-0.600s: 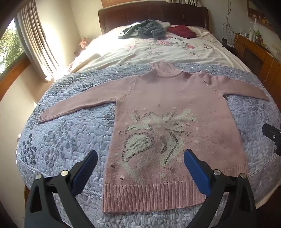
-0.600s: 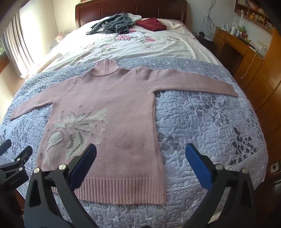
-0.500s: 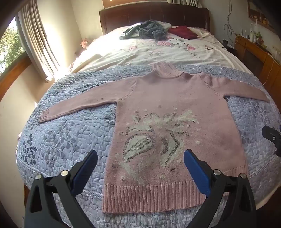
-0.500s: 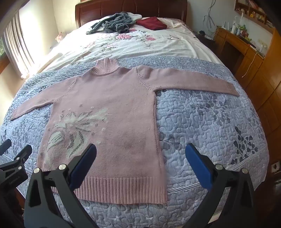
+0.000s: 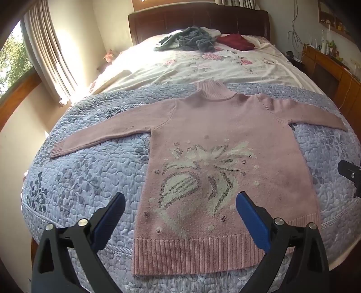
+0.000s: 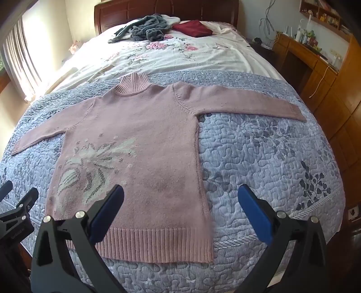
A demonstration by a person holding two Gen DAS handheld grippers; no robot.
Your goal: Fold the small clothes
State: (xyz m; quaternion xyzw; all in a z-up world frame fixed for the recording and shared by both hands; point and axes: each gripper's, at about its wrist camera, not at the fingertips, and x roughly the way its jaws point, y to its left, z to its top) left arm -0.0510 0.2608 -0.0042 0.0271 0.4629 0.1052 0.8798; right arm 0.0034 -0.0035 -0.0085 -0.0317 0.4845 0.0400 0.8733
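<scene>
Pink turtleneck sweater [image 5: 225, 162] lies flat, sleeves spread, on the blue quilted bedspread [image 5: 90, 175]. Left gripper [image 5: 180, 216] and right gripper [image 6: 180, 209] hover above its hem, jaws wide apart, empty.

A pink sweater [image 6: 144, 144] lies flat and face up on a blue quilt [image 6: 259, 157] across the bed, both sleeves spread wide, collar toward the headboard [image 6: 167, 11]. The right tongs [image 6: 180, 207] hang wide apart above the hem, gripping nothing. Grey clothes [image 6: 146, 28] and a red garment [image 6: 194, 28] lie far up the bed.
</scene>
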